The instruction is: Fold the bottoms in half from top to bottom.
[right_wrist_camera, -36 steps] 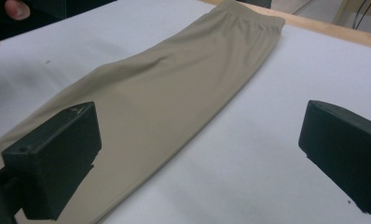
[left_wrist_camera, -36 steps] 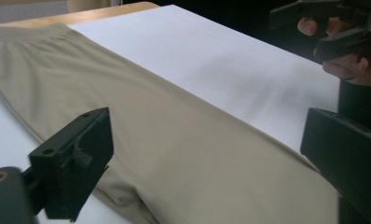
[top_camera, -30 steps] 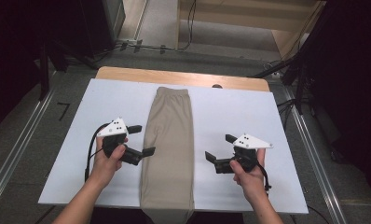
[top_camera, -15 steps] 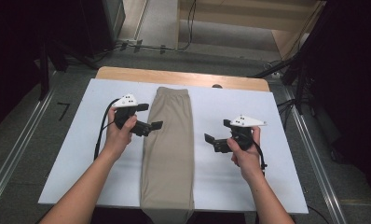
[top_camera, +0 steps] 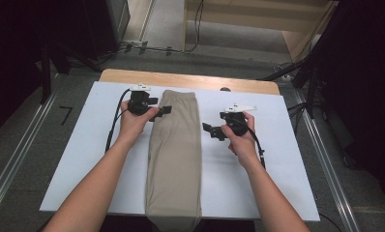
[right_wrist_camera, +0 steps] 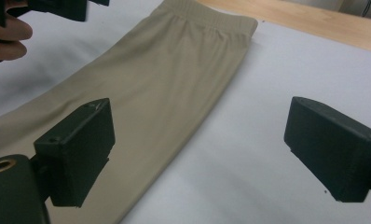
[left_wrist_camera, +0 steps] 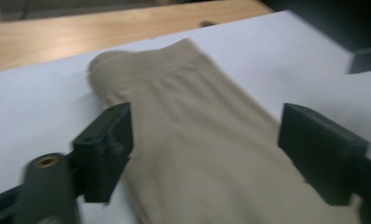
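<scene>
A pair of folded beige trousers lies lengthwise down the middle of the white board, waistband at the far end. My left gripper is at the garment's left edge just below the waistband. Its jaws have just been closing but still stand apart over the cloth, not pressing it. My right gripper hovers just right of the garment, pointing at its right edge. Its jaws have also closed slightly and remain wide, with the cloth's edge and bare board between them.
The board lies on a wooden table whose far edge shows beyond the waistband. Metal rails run along the floor on both sides. Dark stands and cables sit at the far right.
Both hands have moved up the board toward its far end, along either side of the trousers. The left gripper has come in to the garment's upper left edge.
</scene>
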